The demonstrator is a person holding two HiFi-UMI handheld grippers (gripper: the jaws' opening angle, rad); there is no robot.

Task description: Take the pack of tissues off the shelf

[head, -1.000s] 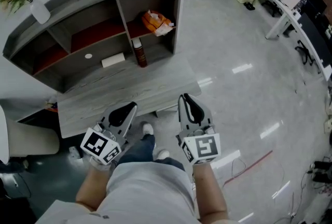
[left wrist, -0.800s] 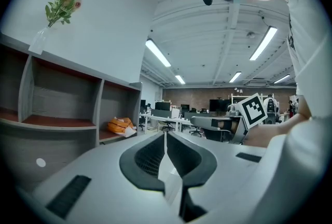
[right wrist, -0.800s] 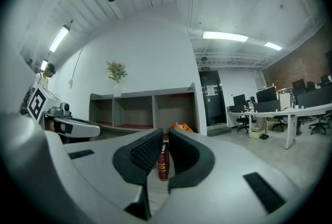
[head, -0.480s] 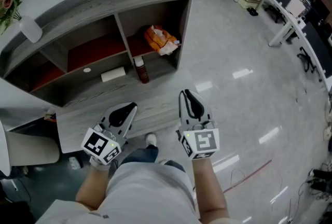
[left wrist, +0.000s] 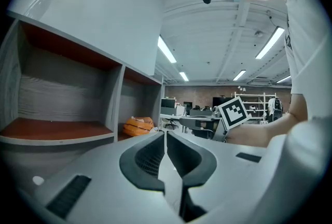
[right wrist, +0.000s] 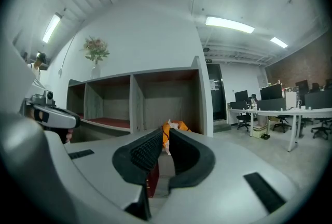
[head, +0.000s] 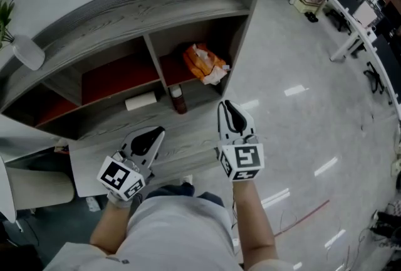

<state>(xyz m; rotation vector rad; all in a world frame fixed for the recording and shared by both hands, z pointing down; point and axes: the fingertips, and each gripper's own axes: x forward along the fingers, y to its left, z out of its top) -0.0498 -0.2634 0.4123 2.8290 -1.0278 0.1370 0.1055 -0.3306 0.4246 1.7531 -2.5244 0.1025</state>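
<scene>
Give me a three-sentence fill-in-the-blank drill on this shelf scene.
1. The tissue pack is coloured ____.
2. It lies in the ____ compartment of the shelf.
3. The left gripper and right gripper hold nothing, their fingers ____.

Missing words: orange; rightmost; shut.

Head view's left edge cuts off plant (head: 5, 9); right gripper (right wrist: 166, 134) hides most of bottle (right wrist: 151, 180).
</scene>
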